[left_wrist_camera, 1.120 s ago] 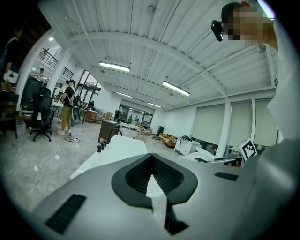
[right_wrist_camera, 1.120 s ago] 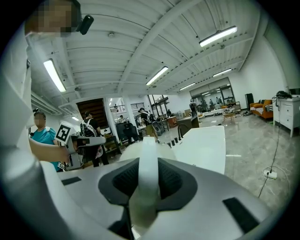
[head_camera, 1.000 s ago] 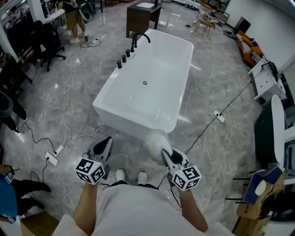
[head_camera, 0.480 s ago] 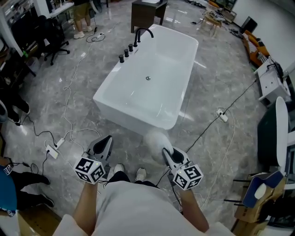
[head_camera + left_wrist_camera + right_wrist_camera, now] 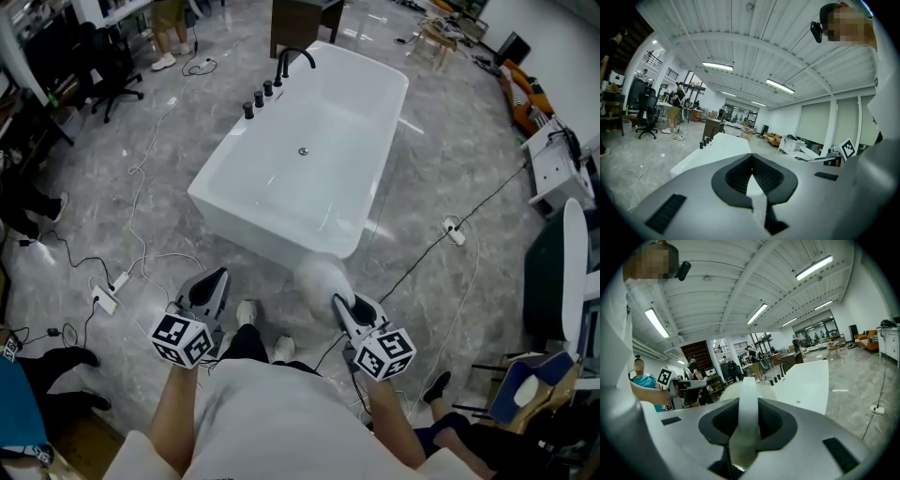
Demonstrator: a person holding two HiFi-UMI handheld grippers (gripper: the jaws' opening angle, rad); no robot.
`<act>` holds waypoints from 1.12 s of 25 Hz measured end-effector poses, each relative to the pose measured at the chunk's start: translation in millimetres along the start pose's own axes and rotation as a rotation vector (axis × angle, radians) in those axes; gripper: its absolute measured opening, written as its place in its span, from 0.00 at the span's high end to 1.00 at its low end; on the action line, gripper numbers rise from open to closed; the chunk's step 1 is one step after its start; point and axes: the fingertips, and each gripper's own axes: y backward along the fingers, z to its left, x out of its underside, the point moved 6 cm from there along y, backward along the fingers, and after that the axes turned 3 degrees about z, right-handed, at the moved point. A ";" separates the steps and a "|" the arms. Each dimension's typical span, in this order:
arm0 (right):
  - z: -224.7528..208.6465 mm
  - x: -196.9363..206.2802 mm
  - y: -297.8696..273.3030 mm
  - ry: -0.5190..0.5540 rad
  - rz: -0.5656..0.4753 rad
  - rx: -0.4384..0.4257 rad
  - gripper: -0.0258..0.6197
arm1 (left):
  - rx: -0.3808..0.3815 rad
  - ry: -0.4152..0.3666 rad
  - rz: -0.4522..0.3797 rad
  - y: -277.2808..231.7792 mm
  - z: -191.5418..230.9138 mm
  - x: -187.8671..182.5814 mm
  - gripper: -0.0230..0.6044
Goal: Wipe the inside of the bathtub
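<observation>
White duster [image 5: 319, 277] clamped in right gripper [image 5: 340, 306]; bathtub [image 5: 270, 246] ahead.

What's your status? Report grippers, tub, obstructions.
Left gripper jaws shut, empty. Right gripper shut on white fluffy wiper handle. Bathtub ahead, empty, not reached. Power strip on floor, left.

The bathtub [image 5: 347, 141] stands white, rectangular and freestanding on the grey floor [image 5: 450, 141], its basin bare and dry-looking. The drain [image 5: 303, 151] sits mid-bottom, with a black faucet [image 5: 296, 58] and a row of black knobs [image 5: 260, 97] along its left rim. Just short of the tub's near end, a fluffy white duster [image 5: 319, 277] hangs, its white handle clamped in the right tool [image 5: 337, 305].
</observation>
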 end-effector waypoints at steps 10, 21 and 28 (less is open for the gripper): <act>-12.9 -12.0 -45.1 -0.019 0.016 0.016 0.81 | 0.046 -0.004 0.038 -47.5 35.0 -5.9 0.94; -43.8 -48.2 -135.9 -0.088 0.040 0.062 0.81 | 0.121 -0.005 0.077 -130.7 113.4 -48.8 0.94; -57.0 -69.3 -196.8 -0.096 0.089 0.107 0.81 | 0.155 -0.012 0.137 -172.6 171.8 -68.9 0.94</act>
